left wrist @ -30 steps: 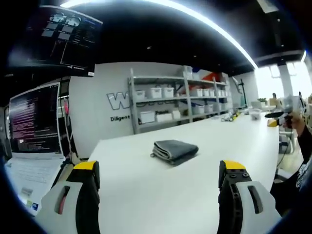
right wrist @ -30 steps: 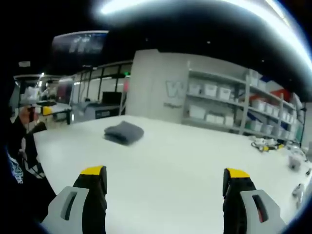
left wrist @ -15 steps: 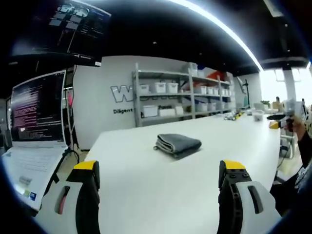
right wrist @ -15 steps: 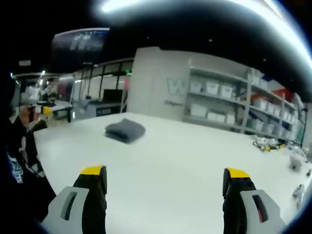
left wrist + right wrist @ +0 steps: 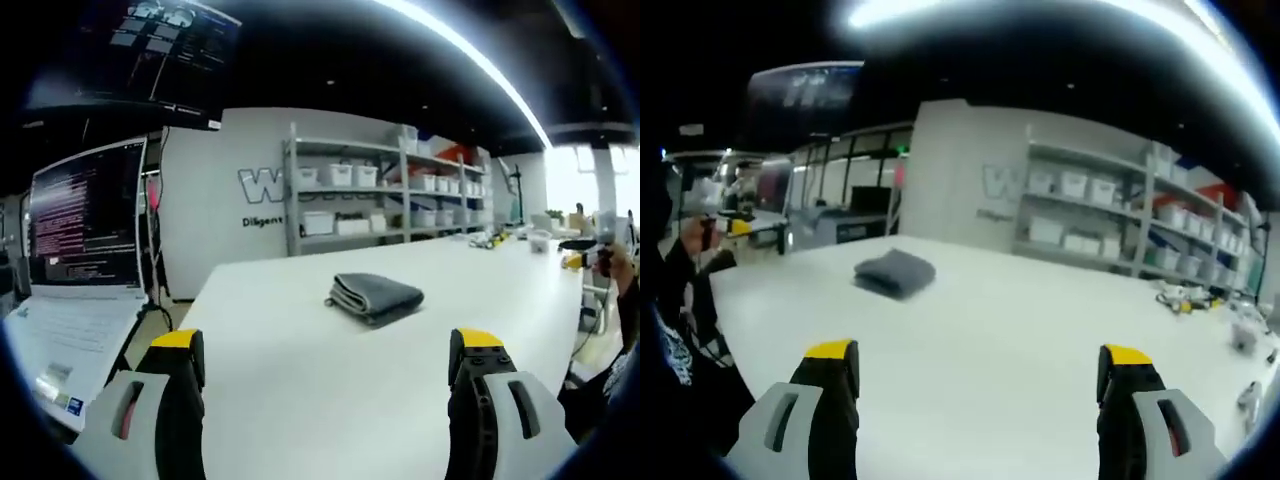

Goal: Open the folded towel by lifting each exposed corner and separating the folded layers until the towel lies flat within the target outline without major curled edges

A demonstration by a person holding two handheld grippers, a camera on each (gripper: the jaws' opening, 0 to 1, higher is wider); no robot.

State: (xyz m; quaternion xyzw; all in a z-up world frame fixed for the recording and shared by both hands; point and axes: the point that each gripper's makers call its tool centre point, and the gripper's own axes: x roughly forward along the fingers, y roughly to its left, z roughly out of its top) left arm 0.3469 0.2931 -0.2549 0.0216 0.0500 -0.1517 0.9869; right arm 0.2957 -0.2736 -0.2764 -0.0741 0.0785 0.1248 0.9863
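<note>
A dark grey towel (image 5: 376,296), folded into a thick pad, lies on the white table (image 5: 300,400), well ahead of my left gripper (image 5: 328,352). That gripper stands open with nothing between its yellow-tipped jaws. The right gripper view shows the same folded towel (image 5: 895,272) at the left, far beyond my right gripper (image 5: 978,362), which is also open and empty. Both grippers hover above the table, apart from the towel. At the left edge of the right gripper view, the left gripper (image 5: 725,228) appears small in a hand.
A laptop (image 5: 70,270) with a lit screen stands at the table's left end. Shelving with white bins (image 5: 370,200) lines the far wall. Small items (image 5: 1185,298) sit on the far right of the table. A person's dark sleeve (image 5: 680,330) fills the left side.
The left gripper view has shifted slightly, so the towel sits a little right and higher than before. The towel itself has not moved. Both grippers stay open.
</note>
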